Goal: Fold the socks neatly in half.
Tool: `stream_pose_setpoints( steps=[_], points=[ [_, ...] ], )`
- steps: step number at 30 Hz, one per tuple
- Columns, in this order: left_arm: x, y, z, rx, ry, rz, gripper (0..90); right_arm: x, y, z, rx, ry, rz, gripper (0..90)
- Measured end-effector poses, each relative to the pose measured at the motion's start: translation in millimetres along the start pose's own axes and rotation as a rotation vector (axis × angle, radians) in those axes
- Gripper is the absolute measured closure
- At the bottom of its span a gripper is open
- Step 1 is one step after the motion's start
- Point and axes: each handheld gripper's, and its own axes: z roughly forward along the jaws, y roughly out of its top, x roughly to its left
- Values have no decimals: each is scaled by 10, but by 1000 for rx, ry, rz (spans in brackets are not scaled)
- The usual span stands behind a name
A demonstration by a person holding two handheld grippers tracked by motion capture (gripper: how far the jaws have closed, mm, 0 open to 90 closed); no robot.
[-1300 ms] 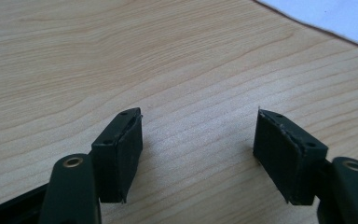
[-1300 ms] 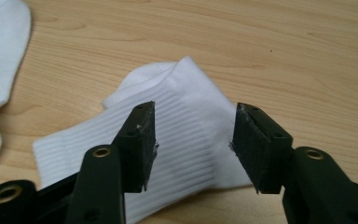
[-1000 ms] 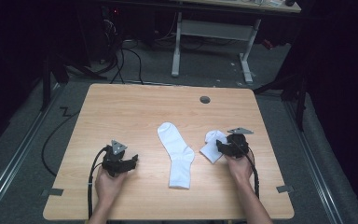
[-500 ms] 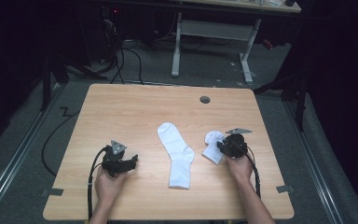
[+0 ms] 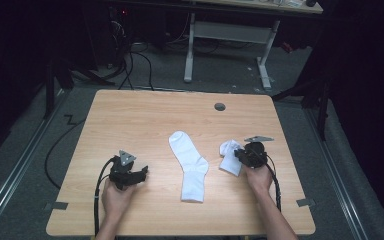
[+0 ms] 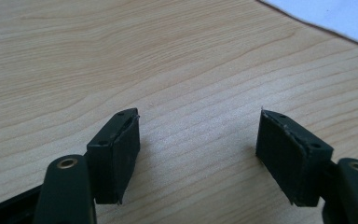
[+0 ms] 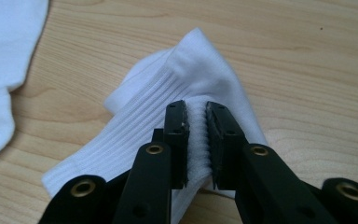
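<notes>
The crumpled sock (image 7: 186,88) is lying bunched on the right side of the tabletop (image 5: 145,120), with a fold of its ribbed cuff standing up between the fingers (image 7: 176,140) of the right gripper (image 7: 196,140). Those fingers have just been closing and are now pinching that ridge of fabric, with only a narrow strip of white showing between the pads. In the high view the same sock (image 5: 228,156) is sitting just ahead and to the left of the right gripper (image 5: 242,155), its ribbing running roughly along the line of the fingers, away from the hand (image 5: 258,177).

A second sock, the flat sock (image 5: 190,165), is lying stretched out near the middle of the tabletop, its long axis running from the toe at the far end toward the person, with the cuff nearest. It is resting between the two grippers, a little apart from the crumpled sock, and its edge is showing at the top left of the right gripper view (image 7: 4,70).

The left gripper (image 6: 198,158) is resting low over bare wood with its fingers (image 6: 116,154) standing wide apart and nothing between them; a corner of the flat sock (image 6: 326,16) is lying ahead and off to its right. The right hand is judged the one placed for whatever lift or pull comes next, since it alone is gripping cloth.
</notes>
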Motion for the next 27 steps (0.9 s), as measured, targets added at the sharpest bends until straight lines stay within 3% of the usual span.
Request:
stream_pose_setpoints(
  steps=[15,27],
  points=[
    [1,0,0,0,0,0,308,33,95,-235,-78,45,-36,793],
    [0,0,0,0,1,1,309,46,198,-408,-128,84,-27,793]
  ],
)
